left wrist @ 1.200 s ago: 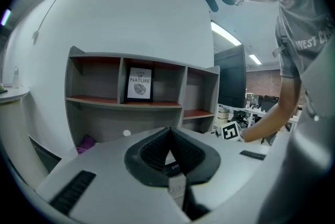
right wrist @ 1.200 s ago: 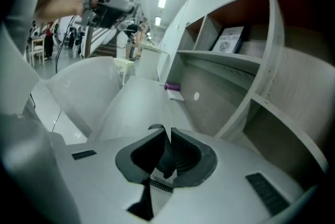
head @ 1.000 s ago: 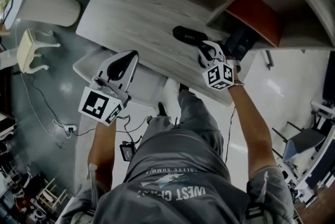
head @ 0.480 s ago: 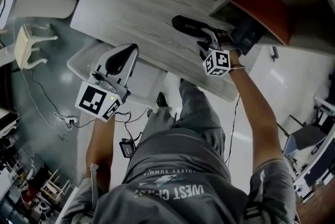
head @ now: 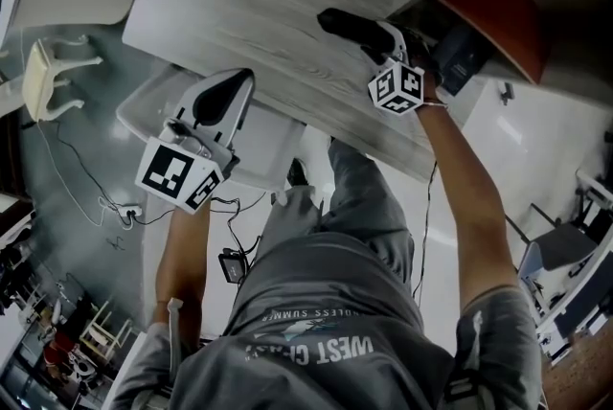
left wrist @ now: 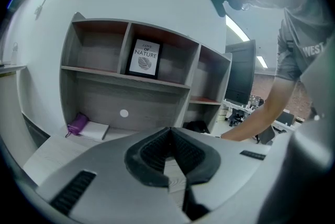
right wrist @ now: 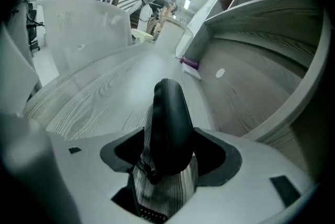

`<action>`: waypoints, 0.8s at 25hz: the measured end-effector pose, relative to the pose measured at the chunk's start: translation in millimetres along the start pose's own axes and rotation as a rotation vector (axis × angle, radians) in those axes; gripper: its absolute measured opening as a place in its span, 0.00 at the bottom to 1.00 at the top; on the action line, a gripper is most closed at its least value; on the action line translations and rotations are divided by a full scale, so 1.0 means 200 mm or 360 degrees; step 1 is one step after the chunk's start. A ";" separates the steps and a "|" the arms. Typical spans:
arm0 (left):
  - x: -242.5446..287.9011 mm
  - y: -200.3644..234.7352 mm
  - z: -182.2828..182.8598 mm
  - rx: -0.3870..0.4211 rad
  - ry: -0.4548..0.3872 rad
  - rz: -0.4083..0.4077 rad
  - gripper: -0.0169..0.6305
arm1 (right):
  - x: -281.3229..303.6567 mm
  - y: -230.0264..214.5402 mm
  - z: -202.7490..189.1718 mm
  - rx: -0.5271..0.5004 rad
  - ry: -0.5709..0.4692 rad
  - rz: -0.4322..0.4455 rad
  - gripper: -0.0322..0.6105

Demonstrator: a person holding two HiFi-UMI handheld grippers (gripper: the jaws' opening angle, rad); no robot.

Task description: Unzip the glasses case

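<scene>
A black glasses case (head: pixel 352 25) lies on the pale wood desk (head: pixel 239 11), near its right end by the shelf unit. My right gripper (head: pixel 385 42) has come down over the case's near end. In the right gripper view the case (right wrist: pixel 168 118) lies lengthwise between the two pads (right wrist: pixel 215 156), with its zip pull (right wrist: pixel 152 173) at the near end. The jaws are opening and stand wide, and wood shows between the left pad and the case. My left gripper (head: pixel 241 82) hangs shut and empty off the desk's front edge. The left gripper view shows that gripper (left wrist: pixel 170 136) with its tips together.
A purple pouch (left wrist: pixel 78 124) and a white notebook (left wrist: pixel 94 130) lie at the desk's far left. The shelf unit behind holds a framed print (left wrist: pixel 145 58). A white chair (head: pixel 263 145) stands under my left gripper, and a dark monitor (left wrist: pixel 241 74) is at the right.
My right gripper has moved forward and down onto the case's near end, and its jaws have spread apart. The left gripper has sunk slightly and stays shut.
</scene>
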State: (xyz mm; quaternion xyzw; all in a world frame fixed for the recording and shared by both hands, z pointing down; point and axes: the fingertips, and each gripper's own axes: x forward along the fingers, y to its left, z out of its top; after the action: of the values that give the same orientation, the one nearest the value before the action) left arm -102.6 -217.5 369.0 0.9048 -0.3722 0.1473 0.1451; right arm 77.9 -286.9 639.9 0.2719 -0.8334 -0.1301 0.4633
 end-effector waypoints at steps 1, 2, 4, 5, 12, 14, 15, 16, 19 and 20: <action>0.01 0.01 -0.01 -0.0006 0.0006 -0.0001 0.02 | 0.01 -0.01 0.00 0.0021 0.0002 -0.0009 0.52; 0.02 0.01 -0.02 -0.0012 0.0013 -0.0003 0.03 | 0.02 -0.02 0.00 0.0045 0.0003 -0.0020 0.52; 0.04 0.03 -0.05 -0.0029 0.0025 -0.0011 0.03 | 0.05 -0.04 -0.01 0.0105 0.0001 -0.0049 0.51; 0.06 0.03 -0.06 -0.0041 0.0030 -0.0017 0.03 | 0.06 -0.06 -0.01 0.0138 -0.0001 -0.0066 0.50; 0.16 0.07 -0.18 -0.0083 0.0098 -0.0085 0.03 | 0.07 -0.03 0.05 0.0390 -0.0082 0.0060 0.46; 0.20 0.07 -0.24 -0.0082 0.0136 -0.0104 0.03 | 0.06 0.01 0.07 0.0463 -0.0121 0.0155 0.46; 0.22 0.08 -0.27 -0.0081 0.0163 -0.0114 0.03 | 0.06 0.02 0.08 0.0496 -0.0140 0.0199 0.46; 0.24 0.08 -0.30 -0.0079 0.0192 -0.0126 0.03 | 0.05 0.04 0.09 0.0524 -0.0156 0.0240 0.46; 0.30 0.10 -0.43 -0.0050 0.0300 -0.0163 0.03 | 0.03 0.09 0.11 0.0582 -0.0194 0.0344 0.46; 0.33 0.11 -0.48 -0.0030 0.0345 -0.0173 0.03 | 0.02 0.10 0.12 0.0595 -0.0205 0.0380 0.46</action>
State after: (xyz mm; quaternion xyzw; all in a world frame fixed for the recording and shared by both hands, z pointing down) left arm -89.7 -238.2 484.9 0.9010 -0.3062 0.2327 0.2007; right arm 49.6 -273.0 639.9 0.2436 -0.8971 0.0652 0.3628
